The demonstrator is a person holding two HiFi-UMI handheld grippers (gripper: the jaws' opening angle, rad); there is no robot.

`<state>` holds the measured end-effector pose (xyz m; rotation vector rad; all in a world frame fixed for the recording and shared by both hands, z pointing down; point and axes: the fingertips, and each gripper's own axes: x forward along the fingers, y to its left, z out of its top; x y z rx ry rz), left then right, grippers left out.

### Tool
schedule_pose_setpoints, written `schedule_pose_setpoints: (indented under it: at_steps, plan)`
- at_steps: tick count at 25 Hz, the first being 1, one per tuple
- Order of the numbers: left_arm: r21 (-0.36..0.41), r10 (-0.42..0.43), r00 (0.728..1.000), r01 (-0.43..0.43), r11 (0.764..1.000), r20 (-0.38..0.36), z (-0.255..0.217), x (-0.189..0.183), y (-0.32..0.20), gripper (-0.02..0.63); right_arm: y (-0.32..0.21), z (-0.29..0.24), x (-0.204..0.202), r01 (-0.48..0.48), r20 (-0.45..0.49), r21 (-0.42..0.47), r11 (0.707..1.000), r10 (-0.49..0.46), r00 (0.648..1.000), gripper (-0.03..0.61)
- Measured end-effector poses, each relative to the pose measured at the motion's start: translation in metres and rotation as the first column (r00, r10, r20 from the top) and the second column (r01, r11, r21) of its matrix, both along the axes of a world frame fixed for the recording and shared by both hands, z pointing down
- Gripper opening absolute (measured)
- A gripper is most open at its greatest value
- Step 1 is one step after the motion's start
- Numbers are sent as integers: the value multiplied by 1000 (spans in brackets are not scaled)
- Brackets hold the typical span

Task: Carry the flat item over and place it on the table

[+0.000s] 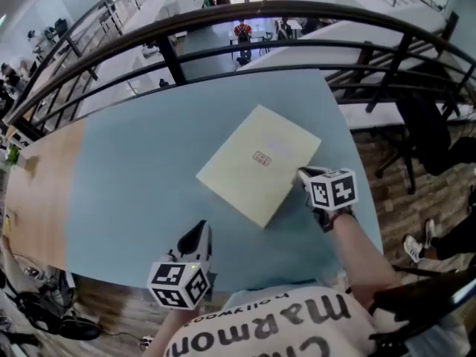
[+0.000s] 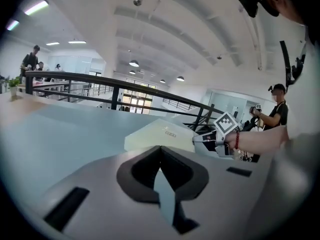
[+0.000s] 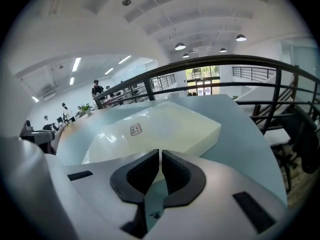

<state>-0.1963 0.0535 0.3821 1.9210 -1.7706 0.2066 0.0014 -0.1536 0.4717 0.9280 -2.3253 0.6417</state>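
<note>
1. Right gripper (image 3: 160,153): we read the jaws as clenched on the near edge of the flat item (image 3: 160,126). Only a thin pale slit shows between the pads, so the bite is shallow.
2. Straight ahead of those jaws the item spreads away as a pale yellow sheet-like pack with a small printed mark on its top face. It appears to lie on the blue table (image 1: 134,184). Whether the gripped edge is fully down we cannot tell.
3. Left gripper (image 2: 160,149): the jaws are pressed together with nothing between them. The item is ahead of them and to their right, well apart, so this gripper plays no part in the hold.
4. Step in hand, as we judge it: setting down and letting go. The item is already over the table, well inside its edges.
5. Procedure we recommend:
   - Lower the right jaws until the held edge rests flat on the table.
   - Spread the jaws fully before any retreat, because pads that drag will skew the item.
   - Draw back along the line of the jaws, low and level, away from the item.
   - Hold the left gripper clear, behind the item's near corner.
6. Beyond the item, on the far side from both jaws, a dark railing (image 1: 171,58) borders the table. We do not push the item toward it.
</note>
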Motion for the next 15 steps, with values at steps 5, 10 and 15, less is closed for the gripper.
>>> schedule_pose_setpoints:
  at_steps: [5, 10, 15]
  plan:
    - [25, -36, 998, 37, 999, -55, -10, -31, 47, 2, 9, -23, -8, -29, 2, 54, 998, 29, 1000, 43]
    - [66, -86, 989, 95, 993, -124, -10, -53, 90, 3, 56, -60, -44, 12, 123, 87, 996, -23, 992, 43]
    - [121, -75, 988, 92, 988, -136, -18, -57, 129, 2, 119, -81, -71, 58, 265, 85, 995, -79, 961, 41]
